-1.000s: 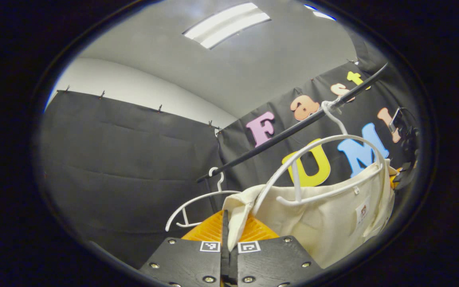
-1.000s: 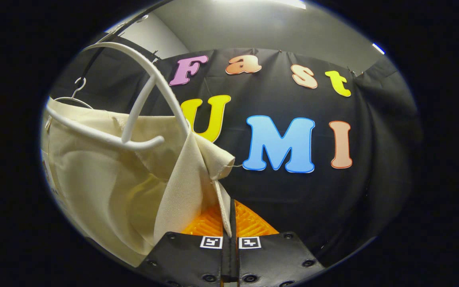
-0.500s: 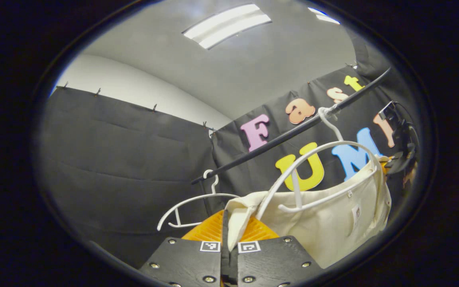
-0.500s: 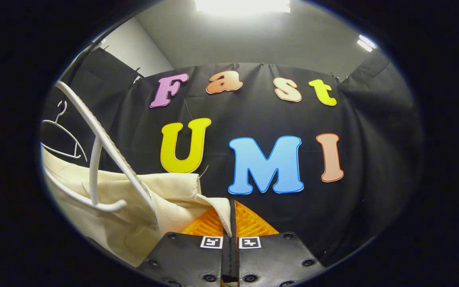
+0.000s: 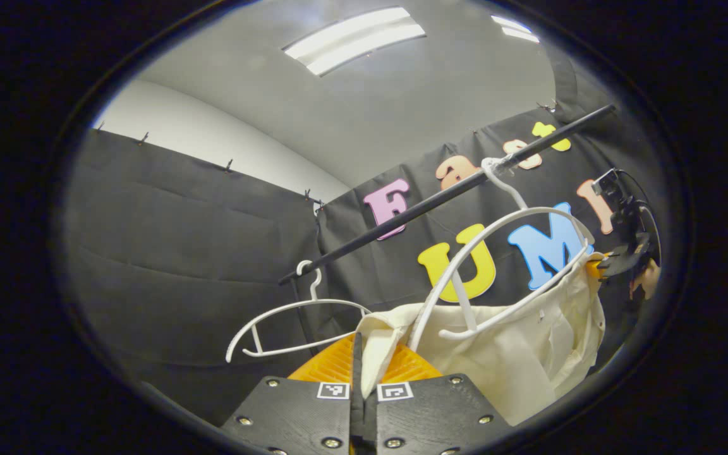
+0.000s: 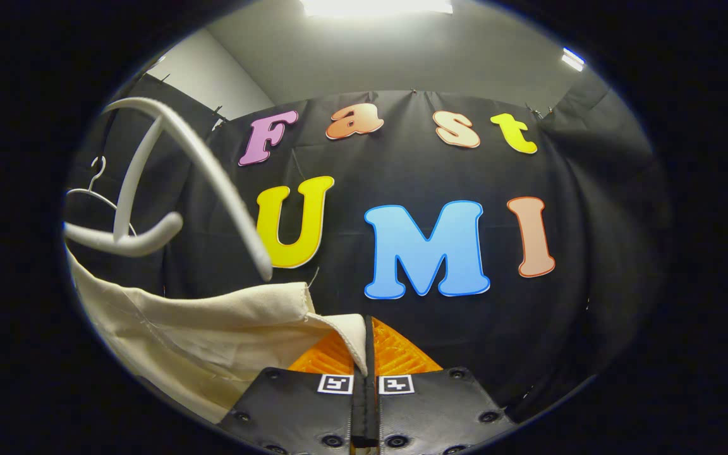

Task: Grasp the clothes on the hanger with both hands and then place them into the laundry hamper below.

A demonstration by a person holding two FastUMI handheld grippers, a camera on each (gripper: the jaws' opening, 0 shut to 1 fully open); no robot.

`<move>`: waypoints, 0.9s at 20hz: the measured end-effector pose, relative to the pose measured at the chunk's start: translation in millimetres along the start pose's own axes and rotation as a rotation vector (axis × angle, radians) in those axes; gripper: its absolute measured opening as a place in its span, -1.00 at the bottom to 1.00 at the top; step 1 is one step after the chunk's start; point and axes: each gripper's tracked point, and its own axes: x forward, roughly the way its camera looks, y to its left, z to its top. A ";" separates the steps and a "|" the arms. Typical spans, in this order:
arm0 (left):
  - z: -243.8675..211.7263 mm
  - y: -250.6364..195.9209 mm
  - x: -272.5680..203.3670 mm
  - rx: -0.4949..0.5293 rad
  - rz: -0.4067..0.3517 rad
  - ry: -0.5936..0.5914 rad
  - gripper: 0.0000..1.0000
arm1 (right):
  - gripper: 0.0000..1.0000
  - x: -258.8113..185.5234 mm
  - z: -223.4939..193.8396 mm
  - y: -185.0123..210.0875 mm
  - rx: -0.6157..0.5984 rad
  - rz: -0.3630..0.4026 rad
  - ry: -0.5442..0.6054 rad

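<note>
A cream garment [image 5: 515, 354] hangs between my two grippers. My left gripper [image 5: 359, 354] is shut on its one corner, which pokes up between the fingers. In the right gripper view my right gripper [image 6: 367, 344] is shut on the other corner of the cream garment [image 6: 212, 341]. The white hanger [image 5: 497, 253] hangs from the black rail [image 5: 440, 196], and its left arm still runs into the cloth. In the right gripper view the white hanger [image 6: 174, 177] stands free above the cloth's edge. My right gripper [image 5: 617, 262] also shows far right in the left gripper view, with a hand behind it.
A second, bare white hanger [image 5: 288, 322] hangs lower down the black rail, left of the garment; it shows small in the right gripper view as the bare hanger [image 6: 95, 189]. Black cloth walls close the booth, with ceiling lights [image 5: 354, 41] above.
The right corner of the garment has slipped off the hanger's end and dropped below it. The hanger has swung up free on that side, while both grippers kept their hold.
</note>
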 end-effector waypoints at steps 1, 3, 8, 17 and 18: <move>-3.5 -0.2 1.0 0.004 0.009 0.003 -0.98 | -0.99 -5.3 -4.5 4.2 0.000 0.007 0.005; -13.6 1.9 1.6 -0.011 0.028 0.023 -0.98 | -0.99 -16.6 -11.7 12.6 -0.004 0.021 0.016; -37.0 20.7 -24.6 -0.036 0.053 0.079 -0.98 | -0.99 -51.0 -27.3 38.1 -0.019 0.067 0.051; -24.3 17.0 -76.6 -0.072 -0.017 0.088 -0.99 | -0.99 -153.5 2.2 102.3 0.017 0.192 0.031; -17.8 16.9 -83.2 -0.079 -0.029 0.078 -0.99 | -0.99 -166.4 9.6 112.2 0.016 0.210 0.024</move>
